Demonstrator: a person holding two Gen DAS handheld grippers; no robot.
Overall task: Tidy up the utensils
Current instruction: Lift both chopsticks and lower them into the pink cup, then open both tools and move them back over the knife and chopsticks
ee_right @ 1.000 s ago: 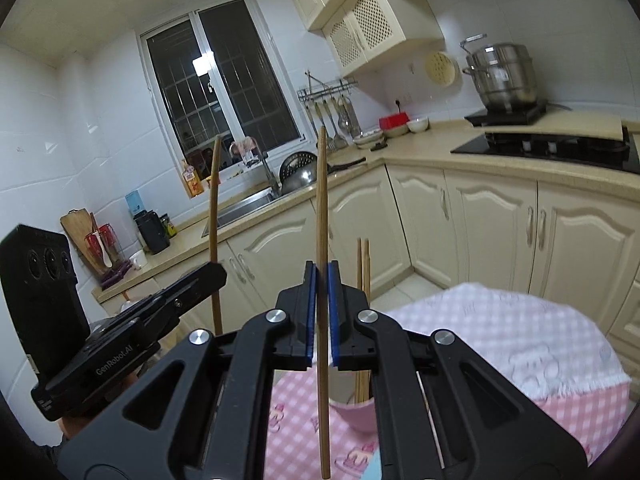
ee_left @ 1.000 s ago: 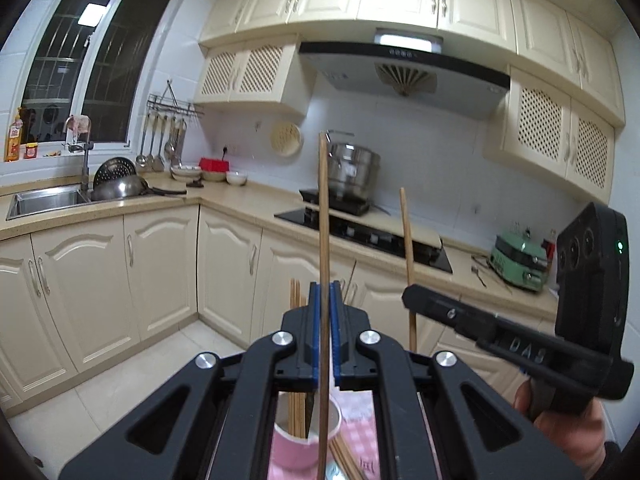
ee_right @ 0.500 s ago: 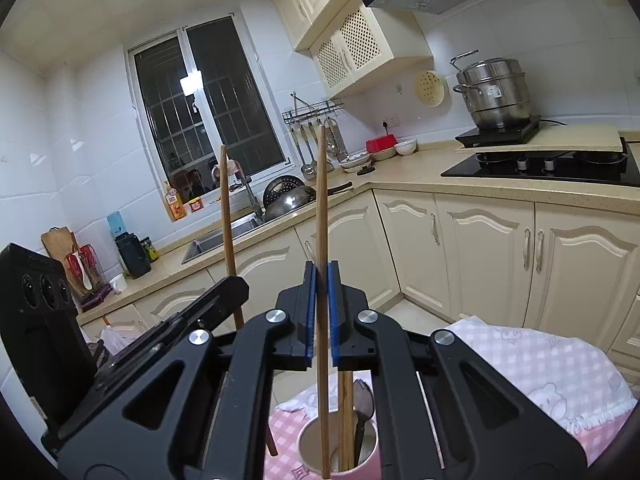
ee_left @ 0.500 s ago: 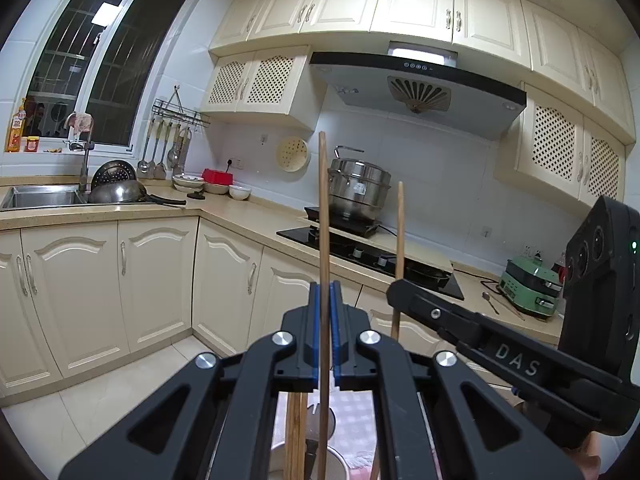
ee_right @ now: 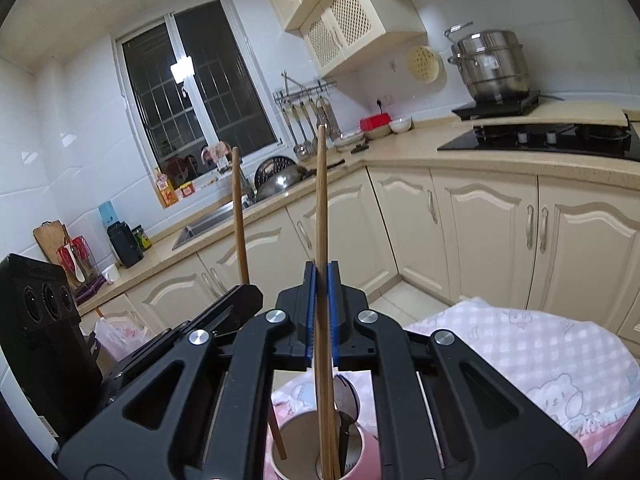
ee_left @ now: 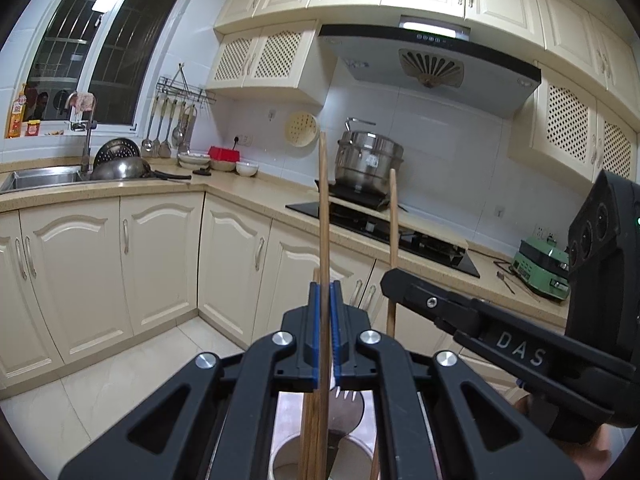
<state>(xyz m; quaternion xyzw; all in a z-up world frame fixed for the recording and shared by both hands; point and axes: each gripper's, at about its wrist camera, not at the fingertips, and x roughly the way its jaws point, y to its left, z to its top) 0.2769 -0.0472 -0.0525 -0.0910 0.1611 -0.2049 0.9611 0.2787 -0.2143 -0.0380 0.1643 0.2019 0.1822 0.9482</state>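
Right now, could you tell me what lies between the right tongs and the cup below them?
In the right wrist view, only the chopstick the right tongs grip spans that stretch, its lower end reaching into the cup beside a spoon.

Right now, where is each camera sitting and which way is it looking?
Left wrist view: it rides on the left claw, looking along a gripped chopstick toward the stove and steel pot; the right claw's body shows at right.
Right wrist view: it rides on the right claw, looking along its own chopstick toward the sink and window; the left claw's body shows at left.
Shared: the pink cup below, the steel pot and both chopsticks.
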